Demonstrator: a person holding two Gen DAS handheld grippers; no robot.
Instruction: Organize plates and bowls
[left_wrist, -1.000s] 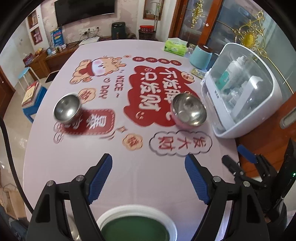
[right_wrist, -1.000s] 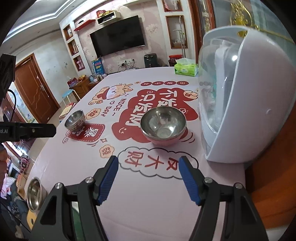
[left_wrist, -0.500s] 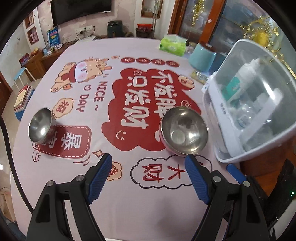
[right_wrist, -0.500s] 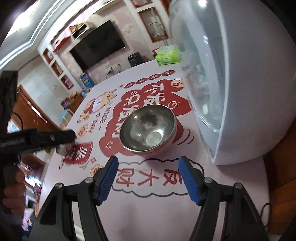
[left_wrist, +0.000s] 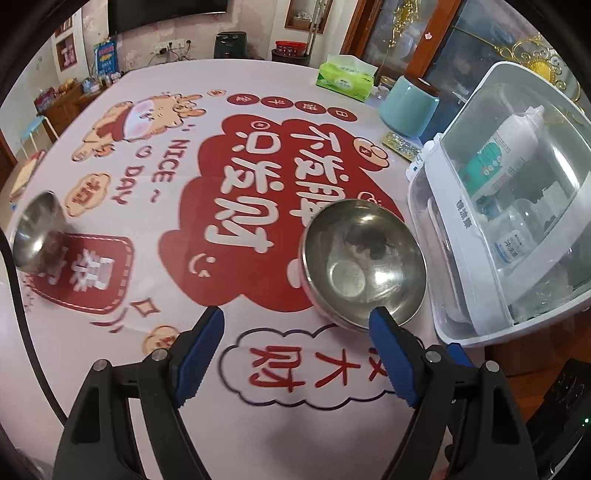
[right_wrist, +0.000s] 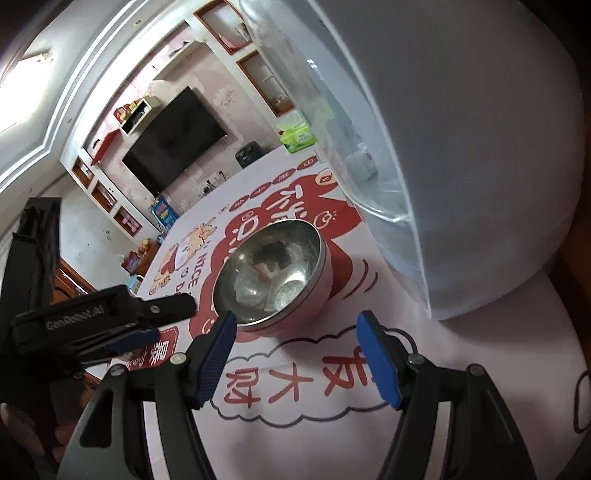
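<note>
Two grippers hover spread wide and holding nothing: the left gripper (left_wrist: 295, 325) and right gripper (right_wrist: 295, 332) both sit just short of the large steel bowl (left_wrist: 364, 264). Beside that bowl stands the white storage cabinet (left_wrist: 517, 206); well left of it rests a small steel bowl (left_wrist: 35, 232).

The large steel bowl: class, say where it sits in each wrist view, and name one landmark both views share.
Left wrist view: large steel bowl right of centre, just past the right blue fingertip.
Right wrist view: large steel bowl centre, just above the left blue fingertip.
Shared landmark: the white domed container, to the bowl's right.
</note>
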